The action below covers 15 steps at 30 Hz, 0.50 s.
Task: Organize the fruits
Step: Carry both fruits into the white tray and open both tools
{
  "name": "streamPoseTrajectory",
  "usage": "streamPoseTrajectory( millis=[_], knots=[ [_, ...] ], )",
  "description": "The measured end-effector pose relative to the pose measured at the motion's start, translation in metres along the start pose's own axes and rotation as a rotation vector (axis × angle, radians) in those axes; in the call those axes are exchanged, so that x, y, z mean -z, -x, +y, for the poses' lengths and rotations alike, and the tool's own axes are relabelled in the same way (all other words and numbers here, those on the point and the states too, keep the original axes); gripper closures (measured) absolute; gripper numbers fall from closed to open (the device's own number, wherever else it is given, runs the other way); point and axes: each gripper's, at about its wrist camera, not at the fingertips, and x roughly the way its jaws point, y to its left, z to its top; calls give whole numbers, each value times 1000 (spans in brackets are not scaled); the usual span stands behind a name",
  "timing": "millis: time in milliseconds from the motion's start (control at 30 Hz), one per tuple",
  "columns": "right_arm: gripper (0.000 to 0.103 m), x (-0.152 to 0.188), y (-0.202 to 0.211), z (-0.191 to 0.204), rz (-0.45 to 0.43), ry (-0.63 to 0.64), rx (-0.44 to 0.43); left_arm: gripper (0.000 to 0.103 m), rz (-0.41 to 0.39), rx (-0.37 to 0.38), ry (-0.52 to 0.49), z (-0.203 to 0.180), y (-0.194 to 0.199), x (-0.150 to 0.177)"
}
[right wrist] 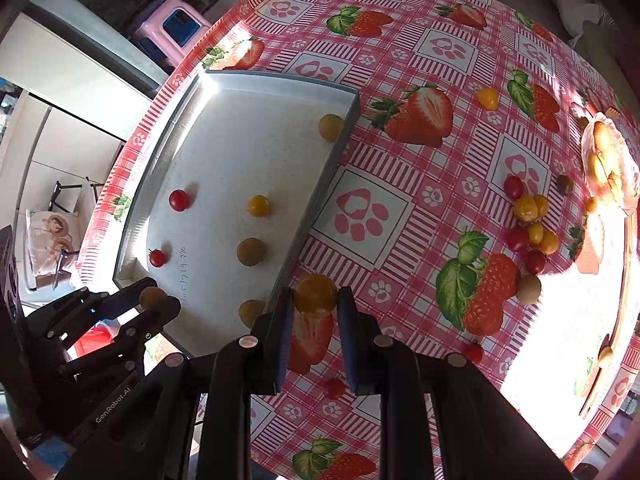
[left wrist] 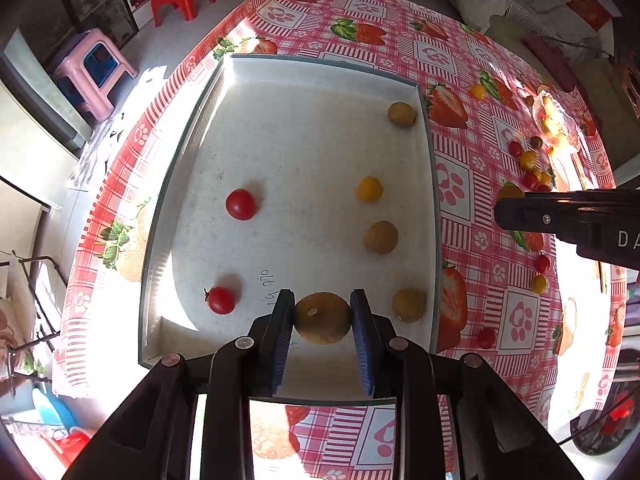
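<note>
- Closest to the lens, a brownish-yellow round fruit (left wrist: 322, 317) is pinched between the blue pads (left wrist: 282, 332) of the left gripper (left wrist: 322, 312), right above the near end of the white tray (left wrist: 188, 128).
- Same deal on the other side: an orange cherry tomato (right wrist: 315, 293) is clamped in the right gripper (right wrist: 313, 300), held just off the tray's right wall, above the strawberry-print tablecloth (right wrist: 400, 208).
- Inside the tray, two red cherry tomatoes (left wrist: 241, 204) are lined up on the left, one behind the other.
- On the tray's right side, a yellow tomato (left wrist: 368, 189) and three dull brownish fruits (left wrist: 381, 237) can be seen, one tucked into the far right corner.
- Some handwritten scribble (left wrist: 269, 288) is visible on the tray floor near the left gripper; it can't really be read.
- Out on the cloth, well to the right, a loose bunch of red and yellow tomatoes (right wrist: 528, 220) is scattered.
- Next to that bunch, a crumpled clear plastic bag (right wrist: 608, 164) with yellowish fruit inside is lit up by sun.
- A few stray tomatoes are dotted along the near edge of the table.
</note>
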Motion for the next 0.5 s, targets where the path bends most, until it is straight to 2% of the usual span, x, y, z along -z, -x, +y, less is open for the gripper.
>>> streamPoseTrajectory(
  millis=[167, 500],
  knots=[
    [79, -21, -15, 12, 12, 14, -1, 73, 14, -22, 30, 13, -17, -9],
    [79, -62, -48, 26, 41, -10, -8, 73, 33, -37, 25, 19, -39, -17]
  ],
)
